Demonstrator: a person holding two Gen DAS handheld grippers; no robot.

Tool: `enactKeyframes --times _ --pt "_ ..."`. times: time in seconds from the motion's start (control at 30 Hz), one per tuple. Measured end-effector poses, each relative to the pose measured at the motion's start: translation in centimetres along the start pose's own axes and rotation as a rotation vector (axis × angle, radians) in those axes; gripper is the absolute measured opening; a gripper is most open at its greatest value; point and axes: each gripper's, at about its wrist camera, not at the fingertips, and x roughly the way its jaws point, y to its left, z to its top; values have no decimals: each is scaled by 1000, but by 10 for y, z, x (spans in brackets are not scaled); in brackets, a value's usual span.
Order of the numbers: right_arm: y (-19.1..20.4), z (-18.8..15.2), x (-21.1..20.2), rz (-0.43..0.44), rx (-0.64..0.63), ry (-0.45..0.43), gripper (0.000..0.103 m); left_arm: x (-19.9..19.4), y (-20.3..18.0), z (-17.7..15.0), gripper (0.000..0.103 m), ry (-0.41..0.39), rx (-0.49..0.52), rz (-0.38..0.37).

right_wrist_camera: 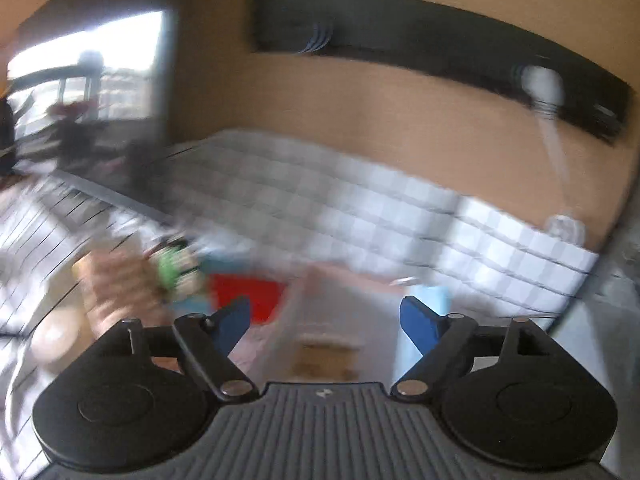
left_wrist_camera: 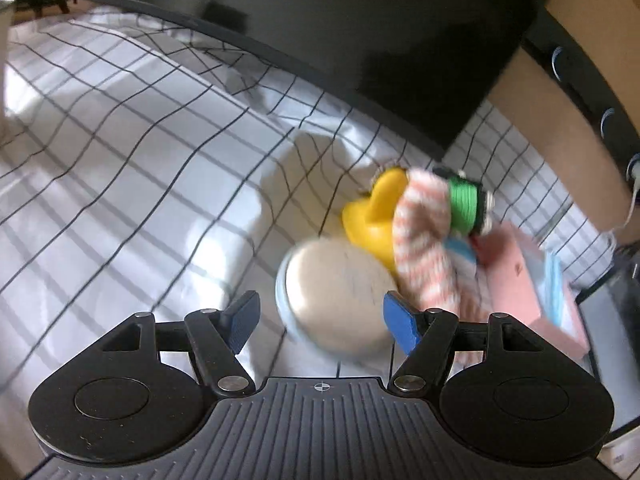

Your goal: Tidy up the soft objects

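Note:
In the left wrist view a pile lies on the checked bedsheet (left_wrist_camera: 140, 160): a round cream cushion (left_wrist_camera: 340, 300), a yellow rubber duck (left_wrist_camera: 372, 216), an orange-and-white striped cloth (left_wrist_camera: 424, 248), a green spool-like thing (left_wrist_camera: 464, 204) and a pink box (left_wrist_camera: 532, 292). My left gripper (left_wrist_camera: 322, 322) is open, its blue pads on either side of the cushion's near edge. The right wrist view is blurred by motion. My right gripper (right_wrist_camera: 326, 322) is open and empty above a pink box (right_wrist_camera: 328, 312), with a red thing (right_wrist_camera: 248, 292), the striped cloth (right_wrist_camera: 120, 284) and the green thing (right_wrist_camera: 172, 268) to its left.
A dark headboard panel (left_wrist_camera: 400, 60) stands behind the pile. A tan wall with a black strip (right_wrist_camera: 440, 44) rises beyond a checked pillow (right_wrist_camera: 360, 208). A white cable (right_wrist_camera: 556, 140) hangs at right. A window (right_wrist_camera: 88, 80) is at far left.

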Motion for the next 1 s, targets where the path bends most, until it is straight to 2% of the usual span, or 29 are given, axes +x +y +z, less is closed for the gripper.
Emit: enactKeyframes --times 0.1,0.17,0.23,0.37,0.5,0.57,0.63,0.67,0.73,0.83,1.0 --pt "47 -22 0 99 -61 35 82 21 17 21 73 46 -43 -75" --pt "72 -36 2 160 -95 60 82 32 23 28 73 79 -40 -78" --pt "96 -51 5 183 -144 81 82 42 25 31 73 111 -13 -97" --pt "129 -65 22 210 -211 121 82 67 23 27 74 223 24 -215" --pt "145 -75 46 241 -182 183 82 77 11 24 76 227 109 -270" --pt "153 -82 52 254 -156 205 77 81 9 23 77 235 99 -286" --pt "161 -89 57 263 -165 216 63 82 5 23 76 236 93 -282" --pt "166 -92 59 264 -178 224 61 79 3 24 76 231 91 -287" --pt "172 -97 64 262 -194 243 59 72 -2 25 75 219 86 -331" --pt "171 -102 65 253 -190 257 59 62 -19 24 74 217 134 -390" --pt "158 -109 52 240 -169 255 59 65 -61 10 74 217 232 -313"
